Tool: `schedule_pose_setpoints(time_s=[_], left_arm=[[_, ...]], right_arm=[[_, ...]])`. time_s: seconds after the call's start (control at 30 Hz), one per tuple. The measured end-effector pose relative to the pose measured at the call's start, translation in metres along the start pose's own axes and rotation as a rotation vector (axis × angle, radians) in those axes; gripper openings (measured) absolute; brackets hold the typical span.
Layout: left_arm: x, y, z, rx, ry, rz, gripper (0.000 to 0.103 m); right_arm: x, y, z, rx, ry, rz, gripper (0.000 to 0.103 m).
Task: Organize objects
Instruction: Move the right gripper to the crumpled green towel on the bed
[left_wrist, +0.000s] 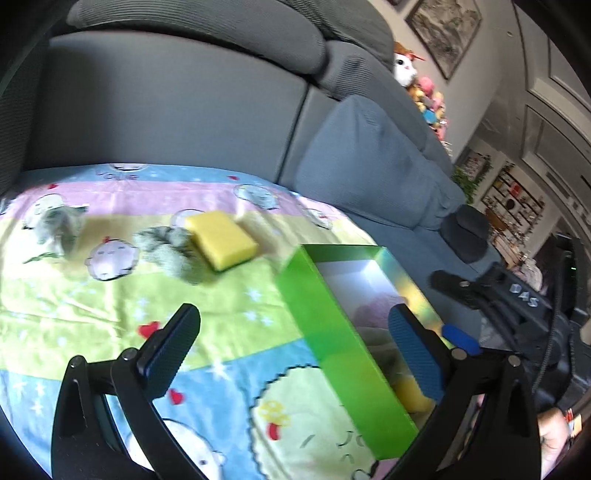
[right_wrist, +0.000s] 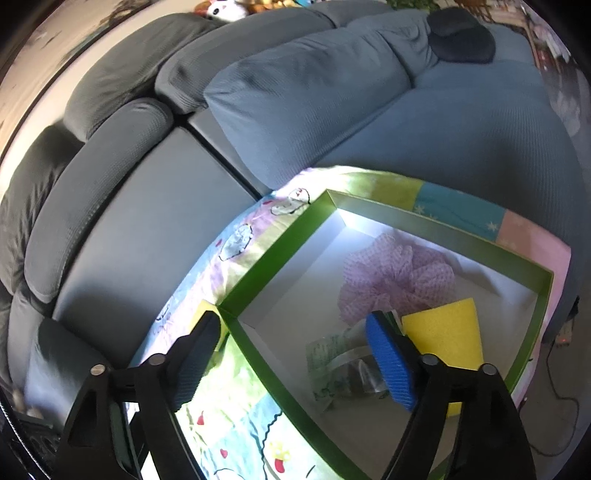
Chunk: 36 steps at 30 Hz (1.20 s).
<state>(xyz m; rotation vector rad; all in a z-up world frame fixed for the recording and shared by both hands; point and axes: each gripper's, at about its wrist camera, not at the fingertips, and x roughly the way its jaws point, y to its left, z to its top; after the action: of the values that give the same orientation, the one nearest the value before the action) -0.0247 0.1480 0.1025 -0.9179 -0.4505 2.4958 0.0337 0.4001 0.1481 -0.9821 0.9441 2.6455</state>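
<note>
Nearest the lens, the left gripper (left_wrist: 291, 347) stands with jaws spread wide and nothing between them, straddling the near wall of the green box (left_wrist: 325, 332); the right gripper (right_wrist: 295, 354) hangs over the same box, jaws likewise parted and empty. Inside the box lie a yellow sponge (right_wrist: 443, 332), a lilac mesh puff (right_wrist: 395, 277) and a clear printed packet (right_wrist: 343, 365). Outside it, on the cartoon-printed cloth (left_wrist: 110, 295), a second yellow sponge (left_wrist: 221, 240) rests against a grey-green scrubber (left_wrist: 166, 247), with a grey tuft (left_wrist: 59, 225) farther left; these appear to be what is left to sort. The next pick is best made on the loose sponge, jaws squared across its short sides and clear of the scrubber touching it. Beyond lies the grey sofa (left_wrist: 166, 110). Legible writing: "DAS" on the right gripper's body; the cloth's lettering is too blurred to read.
</note>
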Motion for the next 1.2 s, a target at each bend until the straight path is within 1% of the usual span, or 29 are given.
schedule_pose_setpoints(time_s=[0.1, 0.2, 0.3, 0.37, 0.47, 0.6, 0.67, 0.73, 0.83, 0.93, 1.0, 1.07, 1.1, 1.13, 1.2], left_arm=[[-0.004, 0.010, 0.003, -0.018, 0.002, 0.050, 0.102], [-0.011, 0.018, 0.004, -0.017, -0.012, 0.095, 0.102], [-0.017, 0.029, 0.006, -0.024, -0.017, 0.175, 0.102], [-0.023, 0.042, 0.006, -0.039, -0.022, 0.221, 0.102], [-0.033, 0.068, 0.004, -0.111, -0.024, 0.279, 0.102], [-0.044, 0.100, 0.003, -0.216, -0.017, 0.303, 0.102], [-0.050, 0.110, 0.004, -0.243, -0.024, 0.320, 0.102], [-0.055, 0.116, 0.003, -0.265, -0.027, 0.334, 0.102], [-0.058, 0.124, 0.002, -0.289, -0.019, 0.349, 0.102], [-0.054, 0.131, 0.002, -0.308, 0.002, 0.357, 0.102], [-0.054, 0.136, 0.002, -0.317, 0.011, 0.368, 0.102], [-0.053, 0.140, 0.001, -0.320, 0.014, 0.376, 0.102], [-0.052, 0.142, 0.001, -0.323, 0.018, 0.377, 0.102], [-0.051, 0.145, 0.001, -0.331, 0.022, 0.376, 0.102], [-0.050, 0.151, 0.001, -0.351, 0.026, 0.370, 0.102]], right_arm=[[-0.004, 0.010, -0.002, -0.023, -0.016, 0.003, 0.085], [-0.007, 0.021, -0.005, -0.049, -0.020, 0.017, 0.085], [-0.009, 0.035, -0.008, -0.081, -0.002, 0.057, 0.085], [-0.012, 0.048, -0.012, -0.134, -0.005, 0.087, 0.085], [-0.015, 0.066, -0.020, -0.193, -0.015, 0.106, 0.085], [-0.006, 0.086, -0.030, -0.229, 0.019, 0.168, 0.085], [0.004, 0.097, -0.035, -0.244, 0.046, 0.201, 0.085], [0.016, 0.110, -0.042, -0.265, 0.075, 0.211, 0.085], [0.039, 0.132, -0.054, -0.317, 0.115, 0.213, 0.085], [0.072, 0.153, -0.066, -0.365, 0.171, 0.213, 0.085], [0.094, 0.163, -0.072, -0.382, 0.199, 0.188, 0.085], [0.115, 0.169, -0.079, -0.391, 0.200, 0.135, 0.076], [0.123, 0.172, -0.081, -0.393, 0.201, 0.113, 0.066], [0.136, 0.174, -0.084, -0.399, 0.211, 0.094, 0.060], [0.153, 0.177, -0.086, -0.401, 0.237, 0.090, 0.059]])
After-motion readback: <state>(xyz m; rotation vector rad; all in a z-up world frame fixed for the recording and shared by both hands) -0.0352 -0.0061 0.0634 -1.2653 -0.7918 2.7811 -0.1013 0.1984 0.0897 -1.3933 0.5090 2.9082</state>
